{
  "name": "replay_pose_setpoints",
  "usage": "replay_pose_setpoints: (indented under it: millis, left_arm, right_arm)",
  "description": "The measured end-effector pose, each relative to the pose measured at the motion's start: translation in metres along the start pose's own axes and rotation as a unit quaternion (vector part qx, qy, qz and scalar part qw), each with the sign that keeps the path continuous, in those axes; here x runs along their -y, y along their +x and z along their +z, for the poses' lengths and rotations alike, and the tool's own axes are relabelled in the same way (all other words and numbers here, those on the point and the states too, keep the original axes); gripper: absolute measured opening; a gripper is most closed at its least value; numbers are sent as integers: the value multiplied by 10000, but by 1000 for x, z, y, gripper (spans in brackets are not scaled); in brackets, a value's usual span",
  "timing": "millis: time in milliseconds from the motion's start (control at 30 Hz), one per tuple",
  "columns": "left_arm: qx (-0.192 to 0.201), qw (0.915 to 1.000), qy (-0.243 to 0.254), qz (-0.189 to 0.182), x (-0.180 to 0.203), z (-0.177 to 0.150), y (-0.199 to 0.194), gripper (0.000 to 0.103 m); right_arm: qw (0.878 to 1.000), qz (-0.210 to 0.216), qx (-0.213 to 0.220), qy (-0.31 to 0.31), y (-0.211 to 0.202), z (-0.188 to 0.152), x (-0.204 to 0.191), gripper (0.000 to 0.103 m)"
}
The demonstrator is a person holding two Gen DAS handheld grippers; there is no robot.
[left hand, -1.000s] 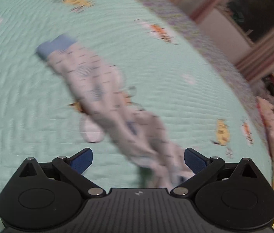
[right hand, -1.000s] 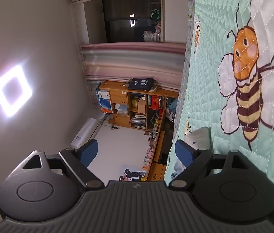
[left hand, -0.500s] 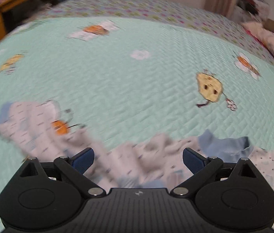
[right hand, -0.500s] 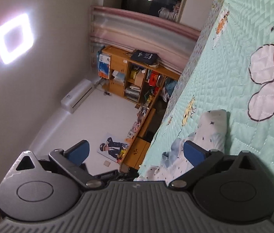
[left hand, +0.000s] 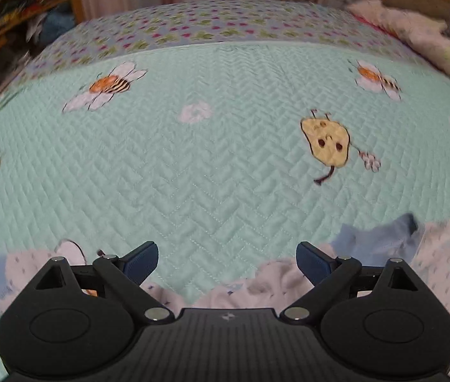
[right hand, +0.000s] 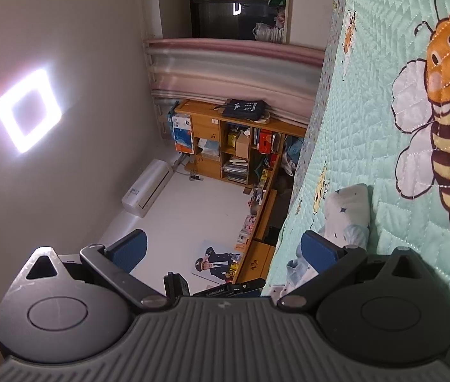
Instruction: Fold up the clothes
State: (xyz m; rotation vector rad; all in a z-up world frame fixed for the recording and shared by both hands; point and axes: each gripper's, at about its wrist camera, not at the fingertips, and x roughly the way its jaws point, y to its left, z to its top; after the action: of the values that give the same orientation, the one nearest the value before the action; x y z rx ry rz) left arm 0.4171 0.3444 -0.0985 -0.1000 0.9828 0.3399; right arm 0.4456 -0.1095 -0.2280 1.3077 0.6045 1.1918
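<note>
Holding both grippers spread wide, you pinch nothing. Your left gripper [left hand: 226,262] hangs over the rumpled white dotted garment with blue cuffs [left hand: 432,254], which lies near you on the mint quilted bedspread [left hand: 209,159]. Your right gripper [right hand: 223,251] tips sideways beside the cloth, probably hunting an edge.

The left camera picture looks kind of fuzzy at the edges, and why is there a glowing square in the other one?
Left wrist view: the bookshelf and the star-print garment near the edges are smeared by blur, while the bedspread's yellow character in the middle is clearer. Right wrist view: sharp, tipped sideways; the glowing square is a ceiling light, so bright it glares white with a soft halo.
</note>
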Motion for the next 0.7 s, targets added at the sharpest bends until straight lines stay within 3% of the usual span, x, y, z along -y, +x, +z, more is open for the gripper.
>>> replay_pose_setpoints:
  millis: [167, 333, 400, 500, 567, 700]
  left_arm:
    - [-455, 9987, 85, 219, -23, -12, 11, 90]
    - [-267, 9956, -901, -26, -62, -19, -1, 90]
    - [-409, 9935, -1065, 44, -64, -21, 2, 86]
    - [-743, 9924, -964, 185, -53, -25, 11, 61]
    - [-881, 9919, -843, 350, -43, -26, 16, 54]
    - [-846, 9901, -1032, 423, -38, -27, 7, 9]
  right_arm:
    - [10000, 34, 26, 57, 0, 1, 3, 102]
    - [9999, 67, 53, 105, -1, 1, 5, 102]
    - [9999, 78, 63, 122, 0, 2, 6, 102]
    - [9998, 104, 81, 156, 2, 2, 7, 102]
    - [9997, 119, 91, 173, 2, 2, 8, 102]
    - [9997, 135, 100, 186, 1, 2, 10, 102]
